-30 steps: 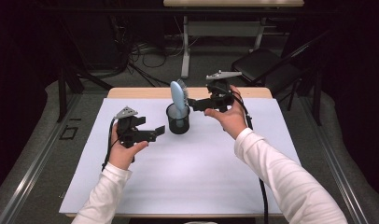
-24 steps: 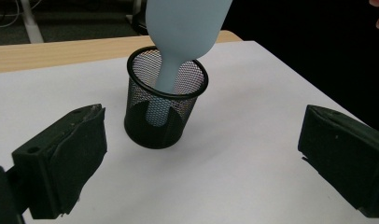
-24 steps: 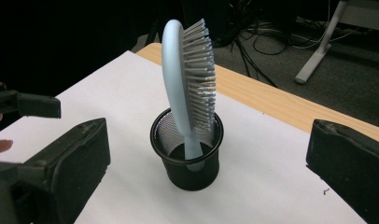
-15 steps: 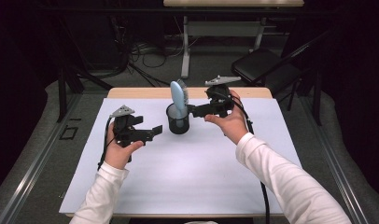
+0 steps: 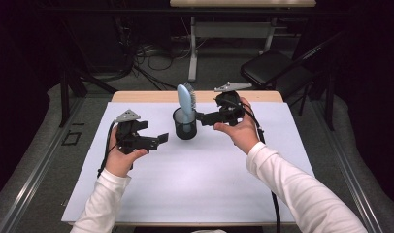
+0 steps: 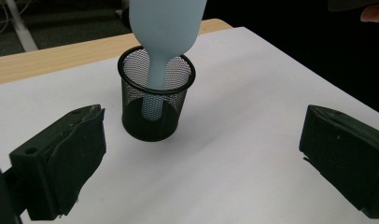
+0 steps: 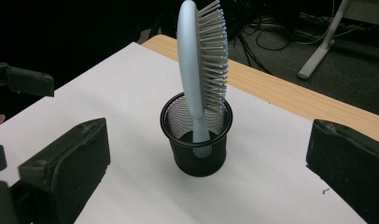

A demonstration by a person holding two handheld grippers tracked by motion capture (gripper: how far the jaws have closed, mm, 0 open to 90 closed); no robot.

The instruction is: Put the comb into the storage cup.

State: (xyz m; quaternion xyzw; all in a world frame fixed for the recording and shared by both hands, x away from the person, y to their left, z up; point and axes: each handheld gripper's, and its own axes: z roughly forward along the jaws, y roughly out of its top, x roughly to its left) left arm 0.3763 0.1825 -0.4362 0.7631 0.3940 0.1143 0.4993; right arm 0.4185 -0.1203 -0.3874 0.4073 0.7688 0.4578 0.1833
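Note:
A pale blue hairbrush (image 5: 186,101) (image 7: 200,65) (image 6: 165,28) stands handle-down in a black mesh cup (image 5: 185,127) (image 6: 156,100) (image 7: 197,137) on the white table cover (image 5: 195,179). Its bristles face the right gripper's side. My left gripper (image 5: 158,138) hovers to the left of the cup, jaws open and pointed at it, nothing between them. My right gripper (image 5: 201,117) is held just right of the cup, jaws open and empty, aimed at the cup and brush. In the right gripper view the left gripper's jaw (image 7: 24,80) shows at the far left.
The white cover lies on a wooden table whose bare edge (image 5: 151,96) shows at the back. Beyond it are a black chair (image 5: 275,68), a table leg (image 5: 192,48) and floor cables (image 5: 146,53). Cables trail from both grippers along the forearms.
The right gripper has drawn slightly away from the cup to the right. The left gripper has edged a little upward and toward the cup. The brush and cup stay put.

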